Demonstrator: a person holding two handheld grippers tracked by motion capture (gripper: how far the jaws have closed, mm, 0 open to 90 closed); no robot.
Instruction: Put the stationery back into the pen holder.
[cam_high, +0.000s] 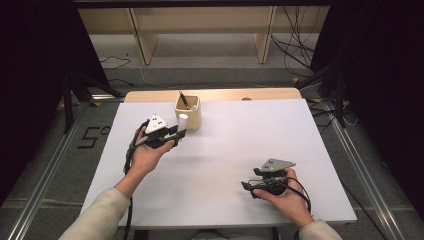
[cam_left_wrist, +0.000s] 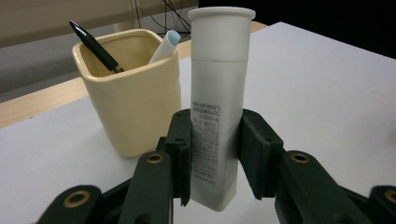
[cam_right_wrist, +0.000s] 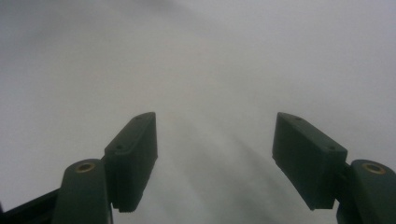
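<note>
White tube (cam_left_wrist: 218, 107) squeezed tight in left gripper (cam_left_wrist: 215, 156) beside yellow cup (cam_left_wrist: 133, 100) — not yet dropped in — right gripper (cam_right_wrist: 215, 161) wide open, empty.

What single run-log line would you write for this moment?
left gripper: shut on white tube, upright, cap up | cream cup: beside tube, holds pen | right gripper: open, empty, over white table
</note>
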